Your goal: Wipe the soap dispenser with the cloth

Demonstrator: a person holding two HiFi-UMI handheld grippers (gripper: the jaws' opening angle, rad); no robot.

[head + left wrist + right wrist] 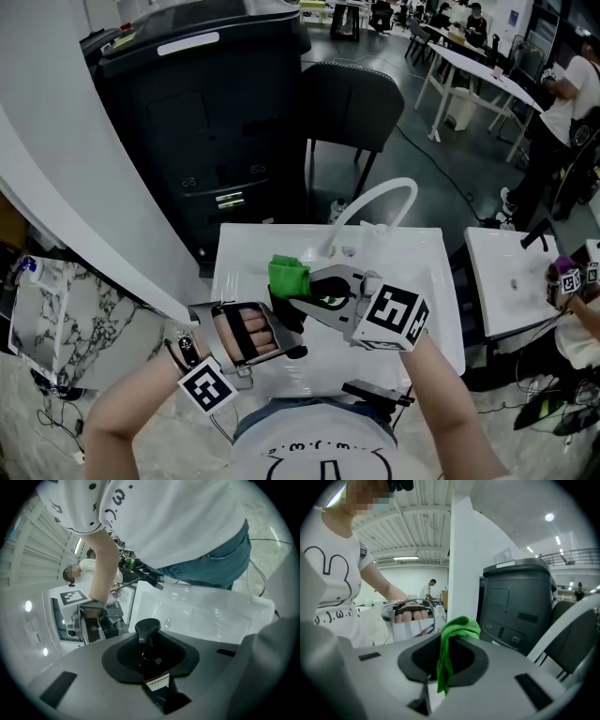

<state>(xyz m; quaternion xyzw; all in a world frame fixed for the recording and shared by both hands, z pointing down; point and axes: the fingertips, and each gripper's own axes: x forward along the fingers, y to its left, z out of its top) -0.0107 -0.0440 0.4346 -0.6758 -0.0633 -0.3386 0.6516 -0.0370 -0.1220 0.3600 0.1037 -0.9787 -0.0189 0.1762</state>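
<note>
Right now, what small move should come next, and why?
Probably press the green cloth, pinched in the right gripper, against the soap dispenser and rub. The left gripper grips it above the white sink, and the cloth sits close by; contact is unclear.

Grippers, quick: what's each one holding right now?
Left gripper: closed on the soap dispenser.
Right gripper: closed on the green cloth.

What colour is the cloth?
Bright green. The cloth shows best in the right gripper view.
</note>
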